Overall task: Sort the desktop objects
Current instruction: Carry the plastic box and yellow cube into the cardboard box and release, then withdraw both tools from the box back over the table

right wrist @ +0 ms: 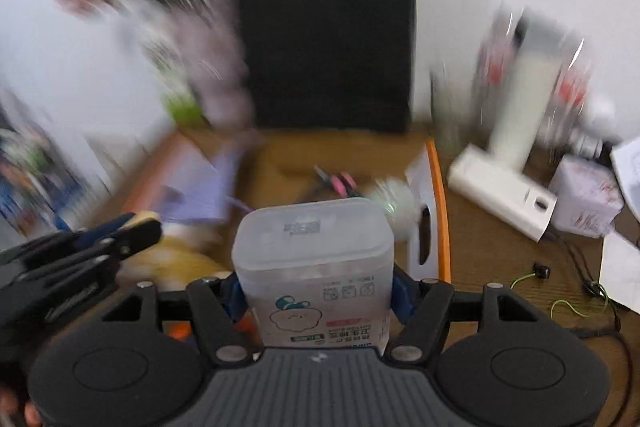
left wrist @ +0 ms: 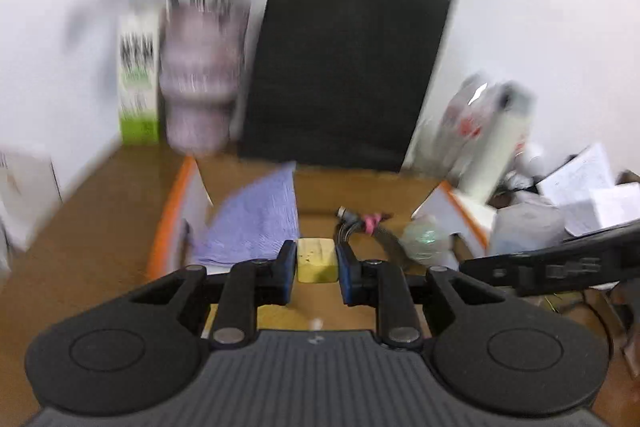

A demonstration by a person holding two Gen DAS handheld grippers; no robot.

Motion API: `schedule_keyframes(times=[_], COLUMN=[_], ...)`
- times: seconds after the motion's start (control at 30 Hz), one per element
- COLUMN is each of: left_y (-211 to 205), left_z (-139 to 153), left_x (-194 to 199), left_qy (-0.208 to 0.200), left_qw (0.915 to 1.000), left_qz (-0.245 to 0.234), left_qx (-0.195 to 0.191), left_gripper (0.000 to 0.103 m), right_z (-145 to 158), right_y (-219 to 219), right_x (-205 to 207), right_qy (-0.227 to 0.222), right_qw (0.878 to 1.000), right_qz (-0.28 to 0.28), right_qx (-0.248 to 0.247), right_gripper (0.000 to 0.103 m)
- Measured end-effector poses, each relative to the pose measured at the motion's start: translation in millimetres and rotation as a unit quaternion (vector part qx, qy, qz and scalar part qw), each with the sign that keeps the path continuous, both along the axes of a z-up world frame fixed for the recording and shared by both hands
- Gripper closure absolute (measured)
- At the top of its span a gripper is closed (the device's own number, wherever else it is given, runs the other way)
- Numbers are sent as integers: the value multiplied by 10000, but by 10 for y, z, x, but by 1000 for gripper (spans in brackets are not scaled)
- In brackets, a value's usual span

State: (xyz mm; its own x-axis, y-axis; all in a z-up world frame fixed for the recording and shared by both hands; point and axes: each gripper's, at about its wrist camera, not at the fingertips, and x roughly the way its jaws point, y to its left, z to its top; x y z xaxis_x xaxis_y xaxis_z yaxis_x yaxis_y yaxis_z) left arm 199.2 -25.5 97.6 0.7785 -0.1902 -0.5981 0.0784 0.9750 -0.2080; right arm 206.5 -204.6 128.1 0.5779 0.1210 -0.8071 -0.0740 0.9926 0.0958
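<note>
My left gripper (left wrist: 317, 261) is shut on a small yellow block (left wrist: 316, 259) and holds it above an open cardboard box (left wrist: 172, 215) with orange-edged flaps. In the box lie a purple cloth (left wrist: 256, 223), a bundle of cables with a pink tie (left wrist: 370, 223) and a clear crumpled wrapper (left wrist: 424, 237). My right gripper (right wrist: 316, 291) is shut on a translucent plastic container with a cartoon label (right wrist: 316, 267), held over the same box (right wrist: 438, 211). The left gripper shows at the left of the right wrist view (right wrist: 132, 227).
A black paper bag (left wrist: 344, 67) stands against the wall behind the box. A vase with flowers (left wrist: 200, 79) and a green-white carton (left wrist: 138, 83) stand at back left. White bottles, a white device (right wrist: 504, 195), papers and thin wires (right wrist: 568, 303) crowd the right side.
</note>
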Motion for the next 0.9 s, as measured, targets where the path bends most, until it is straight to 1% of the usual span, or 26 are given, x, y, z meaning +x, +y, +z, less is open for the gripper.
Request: schedule_keyframes(times=[0.03, 0.07, 0.13, 0.23, 0.27, 0.3, 0.33, 0.37, 0.4, 0.43, 0.47, 0.5, 0.53, 0.6, 0.67, 0.73, 0.8, 0.87, 0.9], left_y=[-23, -30, -55, -169, -208, -231, -246, -268, -287, -296, -298, -279, -261, -201, -145, -153, -186, -186, -171], left_z=[-78, -143, -249, -430, -503, -582, -657, -697, -685, -680, -670, -655, -638, -632, -633, -622, -556, -442, -371], left_x=[176, 267, 390, 493, 538, 597, 617, 611, 579, 560, 536, 516, 487, 441, 370, 289, 194, 86, 29], left_qy=[200, 262, 291, 457, 549, 688, 852, 868, 741, 752, 767, 754, 731, 701, 670, 615, 604, 498, 431], left_qw=[9998, 9995, 9993, 9985, 9977, 9967, 9956, 9955, 9963, 9960, 9959, 9961, 9964, 9969, 9970, 9966, 9957, 9965, 9970], left_qz=[71, 166, 228, 57, 54, 70, 28, -40, -90, -138, -176, -207, -182, -71, -113, -173, -206, -206, -197], left_qx=[-26, -39, 11, 290, 394, 419, 383, 379, 428, 458, 441, 401, 376, 359, 374, 528, 671, 635, 606], left_gripper=[81, 81, 81, 80, 80, 80, 79, 78, 70, 64, 62, 56, 49, 40, 40, 40, 39, 34, 30], right_z=[-107, -249, -477, -839, -878, -906, -920, -914, -912, -905, -882, -842, -795, -738, -772, -781, -793, -748, -707], right_y=[-15, -5, 25, 69, 146, 166, 170, 182, 187, 194, 202, 201, 194, 146, 104, 135, 178, 169, 167], right_x=[280, 518, 750, 872, 873, 885, 891, 889, 877, 867, 853, 835, 806, 699, 588, 459, 361, 309, 280], right_qy=[439, 943, 1416, 1952, 1844, 1826, 1816, 1765, 1765, 1781, 1759, 1691, 1580, 1452, 1546, 1506, 1577, 1494, 1452], right_qw=[9988, 9946, 9880, 9770, 9768, 9757, 9755, 9766, 9769, 9767, 9768, 9777, 9799, 9835, 9840, 9840, 9819, 9833, 9840], right_qz=[-188, -294, -337, -369, -328, -444, -521, -517, -512, -491, -472, -466, -457, -445, -416, -352, -358, -444, -482], right_qx=[-141, -305, -521, -776, -1035, -1127, -1123, -1114, -1093, -1096, -1128, -1158, -1130, -983, -781, -887, -986, -940, -913], right_gripper=[37, 37, 37, 38, 38, 37, 34, 32, 28, 27, 27, 26, 22, 18, 18, 18, 18, 18, 18])
